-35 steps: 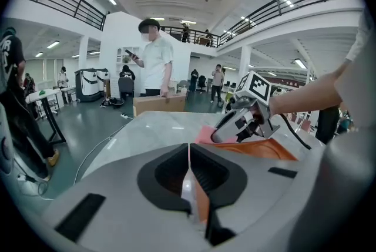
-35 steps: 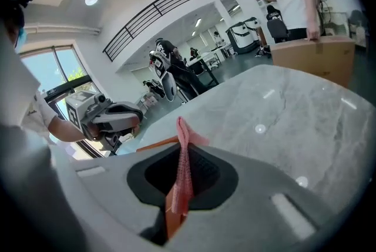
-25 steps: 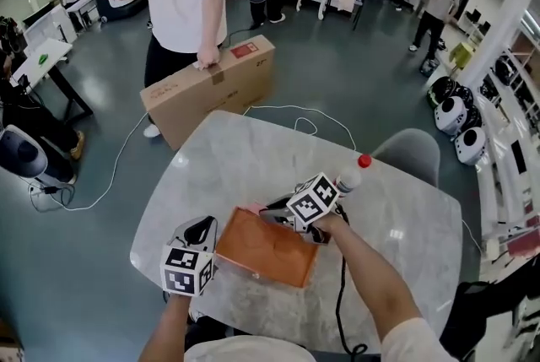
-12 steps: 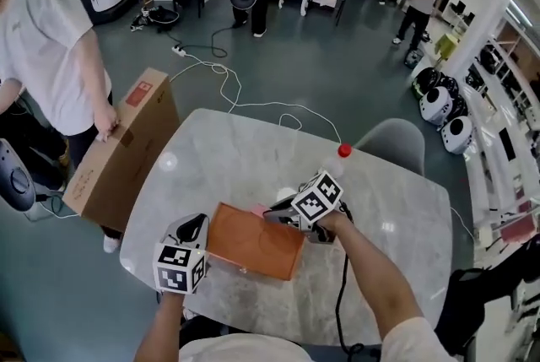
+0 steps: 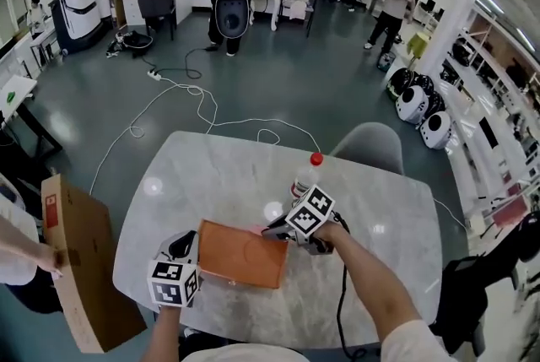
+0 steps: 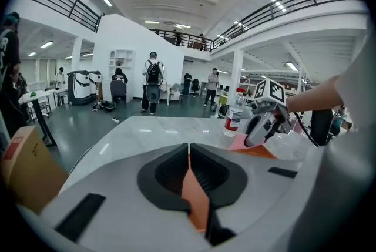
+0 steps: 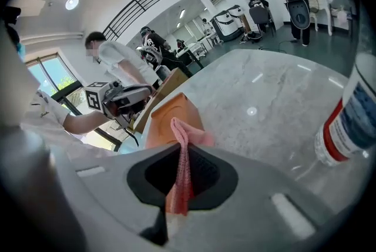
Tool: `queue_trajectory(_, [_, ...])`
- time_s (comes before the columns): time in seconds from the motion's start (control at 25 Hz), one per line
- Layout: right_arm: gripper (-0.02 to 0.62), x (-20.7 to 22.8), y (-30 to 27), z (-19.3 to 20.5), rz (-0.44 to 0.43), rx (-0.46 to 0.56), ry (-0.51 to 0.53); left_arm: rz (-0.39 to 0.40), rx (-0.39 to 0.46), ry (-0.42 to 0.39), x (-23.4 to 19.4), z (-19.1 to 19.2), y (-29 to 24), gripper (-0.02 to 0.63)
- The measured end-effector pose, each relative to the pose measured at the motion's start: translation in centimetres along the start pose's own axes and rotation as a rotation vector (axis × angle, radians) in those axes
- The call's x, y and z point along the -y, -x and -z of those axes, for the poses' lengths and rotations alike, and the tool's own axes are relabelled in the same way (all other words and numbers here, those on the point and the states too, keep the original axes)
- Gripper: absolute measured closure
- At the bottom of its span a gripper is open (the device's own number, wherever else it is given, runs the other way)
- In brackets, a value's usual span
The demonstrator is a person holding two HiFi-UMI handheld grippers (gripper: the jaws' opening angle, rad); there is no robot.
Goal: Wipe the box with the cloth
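A flat orange box [image 5: 240, 255] lies on the marble table [image 5: 211, 175] near its front edge. My left gripper [image 5: 194, 249] is shut on the box's left edge; in the left gripper view the orange edge [image 6: 195, 201] runs between the shut jaws of the left gripper [image 6: 189, 148]. My right gripper [image 5: 274, 227] is shut on a pink cloth [image 5: 256, 229] at the box's far right corner. In the right gripper view the cloth [image 7: 180, 177] hangs pinched in the right gripper [image 7: 182, 151], with the box [image 7: 167, 118] just beyond it.
A clear water bottle [image 5: 305, 176] with a red cap stands just behind my right gripper and shows close at the right as the bottle [image 7: 349, 121]. A grey chair [image 5: 371, 145] sits at the table's far side. A person's hand [image 5: 46, 259] holds a big cardboard carton [image 5: 80, 276] at the left.
The person with the cardboard carton has gone from behind the table round to its left. Both grippers keep their hold, and the box and cloth stay about where they were.
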State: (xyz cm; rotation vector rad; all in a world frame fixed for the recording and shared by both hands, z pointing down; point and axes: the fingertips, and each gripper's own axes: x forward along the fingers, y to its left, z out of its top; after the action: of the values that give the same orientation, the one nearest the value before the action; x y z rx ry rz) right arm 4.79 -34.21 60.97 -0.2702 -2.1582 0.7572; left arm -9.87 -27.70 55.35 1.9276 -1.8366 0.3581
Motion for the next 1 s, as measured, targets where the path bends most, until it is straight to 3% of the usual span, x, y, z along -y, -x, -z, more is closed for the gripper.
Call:
queue_trajectory(0.36, [0.578, 1.1, 1.5, 2.0, 0.100, 0.048, -0.051, 0.044, -0.007, -0.022, 0.6, 1.0, -0.6, 0.591])
queue_trajectory(0.8, [0.578, 0.6, 1.5, -4.7, 0.402, 0.114, 0.180, 0.101, 0.007, -0.036, -1.4, 1.7, -0.4, 0.589])
queue_trajectory(1.0, [0.578, -1.4, -2.6, -9.9, 0.457, 0.072, 0.320, 0.106, 0.005, -0.022, -4.2, 2.0, 1.4, 0.590])
